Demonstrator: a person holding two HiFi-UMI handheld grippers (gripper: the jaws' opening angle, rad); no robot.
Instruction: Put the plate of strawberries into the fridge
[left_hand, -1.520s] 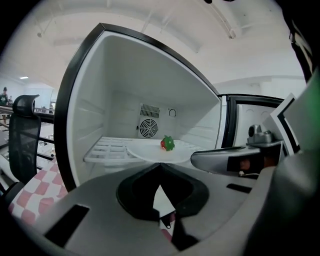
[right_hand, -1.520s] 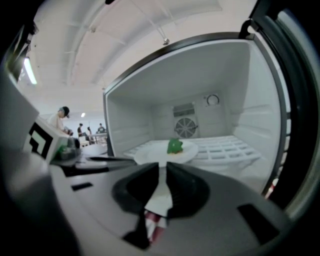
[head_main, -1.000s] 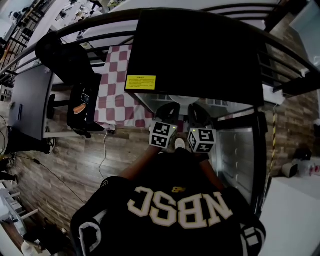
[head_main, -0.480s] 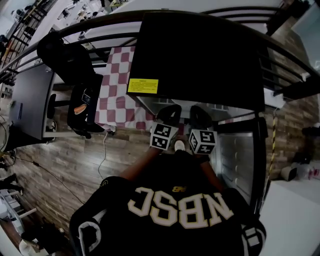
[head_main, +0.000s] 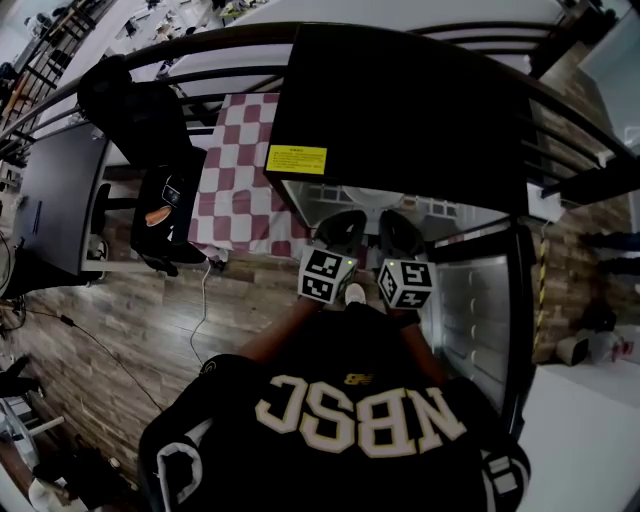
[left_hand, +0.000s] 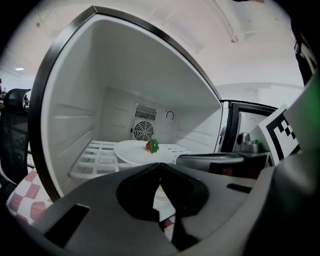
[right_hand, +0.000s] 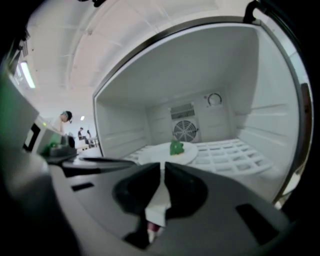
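A person stands at an open fridge (head_main: 400, 110) with both grippers reaching level into its mouth, the door (head_main: 480, 310) swung wide to the right. The white plate (left_hand: 132, 150) rests inside on the pale slatted shelf (left_hand: 95, 155), left of the shelf's middle and in front of the round fan grille (left_hand: 143, 131) on the far wall, with a single red, green-capped strawberry (left_hand: 152, 145) on it. The left gripper (left_hand: 160, 165) has its jaws pressed together on nothing. The right gripper (right_hand: 162, 167) has just been closing and now leaves only a thin slit between its jaws, also empty. A red-and-white checked cloth (head_main: 235, 190) lies to the fridge's left.
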